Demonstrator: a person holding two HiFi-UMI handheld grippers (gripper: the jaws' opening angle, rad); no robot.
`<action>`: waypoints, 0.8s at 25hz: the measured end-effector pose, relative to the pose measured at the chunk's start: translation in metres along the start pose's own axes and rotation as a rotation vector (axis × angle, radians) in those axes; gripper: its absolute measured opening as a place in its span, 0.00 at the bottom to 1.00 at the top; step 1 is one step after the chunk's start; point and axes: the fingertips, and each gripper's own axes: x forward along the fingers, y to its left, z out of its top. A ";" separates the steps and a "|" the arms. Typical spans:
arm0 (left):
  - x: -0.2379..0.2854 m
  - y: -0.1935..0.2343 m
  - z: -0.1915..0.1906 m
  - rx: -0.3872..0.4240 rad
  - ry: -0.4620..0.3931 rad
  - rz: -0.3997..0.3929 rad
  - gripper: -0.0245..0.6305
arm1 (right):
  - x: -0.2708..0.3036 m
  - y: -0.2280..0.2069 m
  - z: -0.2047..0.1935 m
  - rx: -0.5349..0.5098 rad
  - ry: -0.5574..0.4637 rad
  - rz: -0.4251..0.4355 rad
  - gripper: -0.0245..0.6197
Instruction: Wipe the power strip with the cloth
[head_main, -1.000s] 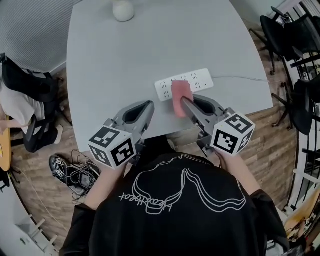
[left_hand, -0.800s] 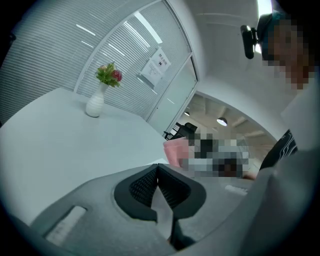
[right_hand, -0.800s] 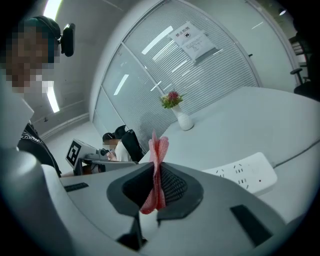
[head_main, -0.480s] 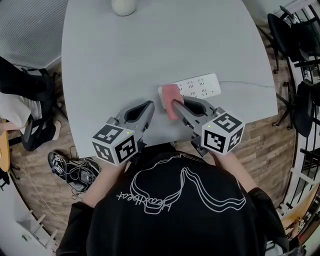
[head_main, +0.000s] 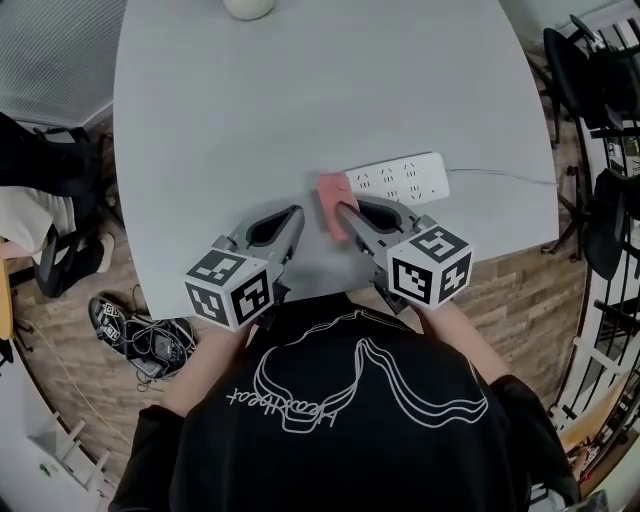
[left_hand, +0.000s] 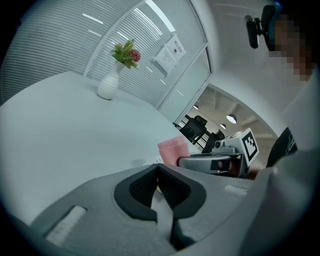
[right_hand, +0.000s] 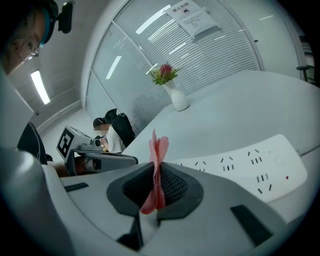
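A person is holding a gripper in each hand over the near edge of a pale gray table (head_main: 200, 120). The right gripper (head_main: 348, 214) is pinching a pink cloth (head_main: 332, 201). In the right gripper view, the right gripper's (right_hand: 156, 175) jaws are pressing tight on the cloth (right_hand: 158, 146), and the cloth is sticking up between them in a thin fold.

The white power strip (head_main: 400, 177) is lying flat on the table, near the right side. The cloth is sitting at the left end of the strip. It is not clear if the cloth is touching the strip. In the right gripper view, the strip (right_hand: 245, 165) is lying just to the right of the cloth, with its small dark socket slots facing up. A thin white cord (head_main: 500, 176) is running from the right end of the strip toward the right edge of the table.

The left gripper (head_main: 296, 213) is staying just to the left of the cloth, near the close edge of the table. In the left gripper view, the left gripper's (left_hand: 157, 173) jaws are pushed together and are holding nothing.

A white vase (left_hand: 108, 86) with green and red flowers (left_hand: 126, 53) is standing at the far end of the table, well apart from the strip.
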 end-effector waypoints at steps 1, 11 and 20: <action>0.000 0.001 -0.002 -0.006 0.001 0.000 0.06 | 0.002 -0.001 -0.002 -0.002 0.009 -0.009 0.09; 0.003 0.011 -0.009 -0.037 0.005 0.002 0.06 | 0.013 -0.010 -0.009 -0.022 0.055 -0.074 0.09; 0.006 0.013 0.002 -0.033 0.001 0.009 0.06 | 0.020 -0.015 -0.017 -0.014 0.108 -0.115 0.09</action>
